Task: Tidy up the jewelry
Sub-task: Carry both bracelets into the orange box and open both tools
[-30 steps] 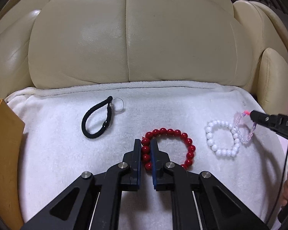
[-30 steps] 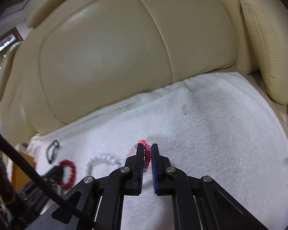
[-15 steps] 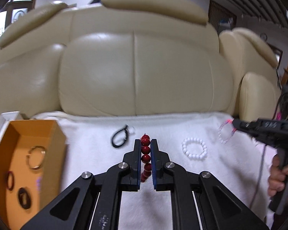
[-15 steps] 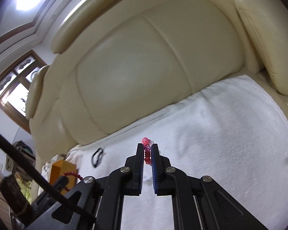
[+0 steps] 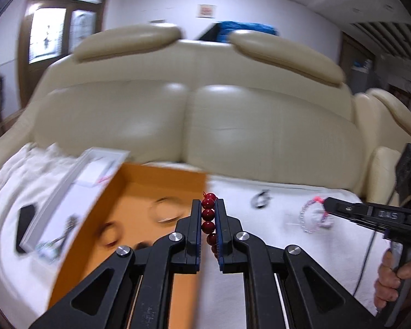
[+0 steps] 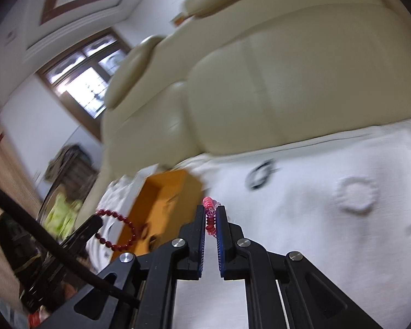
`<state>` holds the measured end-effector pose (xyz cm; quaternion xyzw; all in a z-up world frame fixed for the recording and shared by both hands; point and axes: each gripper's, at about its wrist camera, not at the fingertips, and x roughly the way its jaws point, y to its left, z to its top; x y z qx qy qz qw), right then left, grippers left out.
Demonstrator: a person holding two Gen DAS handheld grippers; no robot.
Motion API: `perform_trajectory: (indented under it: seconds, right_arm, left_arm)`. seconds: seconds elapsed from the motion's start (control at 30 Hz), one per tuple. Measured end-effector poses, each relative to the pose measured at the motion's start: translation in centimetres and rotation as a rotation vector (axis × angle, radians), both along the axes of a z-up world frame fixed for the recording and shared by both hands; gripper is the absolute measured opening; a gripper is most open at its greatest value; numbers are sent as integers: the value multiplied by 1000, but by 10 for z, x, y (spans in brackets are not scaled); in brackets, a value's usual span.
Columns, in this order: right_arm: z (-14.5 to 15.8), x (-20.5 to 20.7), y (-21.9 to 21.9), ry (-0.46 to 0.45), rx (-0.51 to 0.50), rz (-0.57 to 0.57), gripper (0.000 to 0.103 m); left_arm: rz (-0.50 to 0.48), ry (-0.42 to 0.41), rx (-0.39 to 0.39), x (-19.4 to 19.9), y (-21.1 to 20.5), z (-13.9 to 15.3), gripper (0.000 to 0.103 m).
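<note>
My left gripper [image 5: 208,205] is shut on a red bead bracelet [image 5: 208,215] and holds it in the air at the right edge of an open orange box [image 5: 150,186]. The box holds a gold ring-shaped bangle [image 5: 167,211] and dark rings. My right gripper [image 6: 211,209] is shut on a pink clear bead bracelet [image 6: 209,213], raised above the white towel [image 6: 315,233]. It shows from the side in the left wrist view [image 5: 327,205]. A white bead bracelet [image 6: 357,196] and a black hair tie [image 6: 260,174] lie on the towel.
A cream leather sofa backrest [image 5: 205,126] rises behind the towel. A white tray [image 5: 68,192] with small items lies left of the orange box. A black flat object [image 5: 24,224] lies at the far left.
Both grippers have lifted and swung left with their bracelets. The orange box has come to the middle of the left wrist view; the red bracelet is now at its right edge.
</note>
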<state>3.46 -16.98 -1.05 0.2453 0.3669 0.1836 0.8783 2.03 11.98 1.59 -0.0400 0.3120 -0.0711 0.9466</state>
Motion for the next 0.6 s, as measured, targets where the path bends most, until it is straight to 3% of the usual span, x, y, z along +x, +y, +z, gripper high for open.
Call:
perform_trajectory:
  seconds: [0.23, 0.4, 0.6]
  right_arm:
    - [-8, -18, 112, 0, 0, 216, 8]
    - [-26, -25, 170, 34, -20, 308, 8]
    - [-51, -16, 208, 79, -53, 345, 8]
  left_arm:
    - [217, 93, 16, -9, 81, -35, 9]
    - [241, 163, 5, -2, 96, -59, 9]
    - [212, 254, 12, 4, 91, -83, 9]
